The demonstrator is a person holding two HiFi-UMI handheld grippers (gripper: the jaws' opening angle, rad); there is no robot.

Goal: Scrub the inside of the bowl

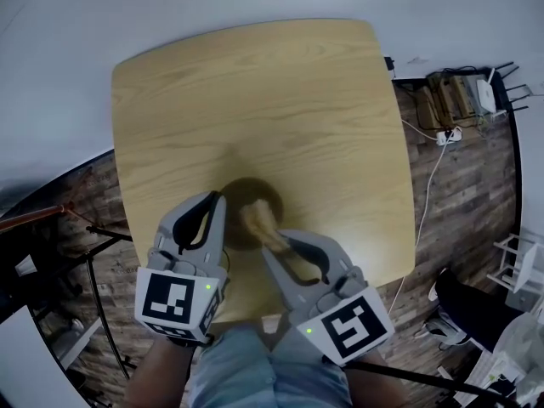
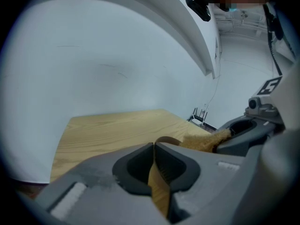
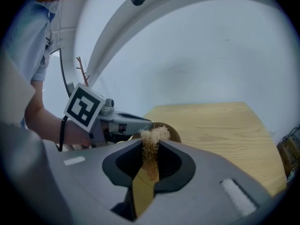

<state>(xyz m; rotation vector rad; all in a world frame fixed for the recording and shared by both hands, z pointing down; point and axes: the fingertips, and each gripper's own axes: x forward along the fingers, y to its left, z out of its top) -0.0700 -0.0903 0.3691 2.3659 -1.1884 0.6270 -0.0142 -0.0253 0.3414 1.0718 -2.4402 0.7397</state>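
Light wood bench (image 1: 297,92), bowl (image 1: 241,186) near its front edge with the left tool (image 1: 218,201) clamped on the rim, right tool (image 1: 274,241) pinching a fibrous scrubber (image 1: 257,219) that pokes into it from the front-right
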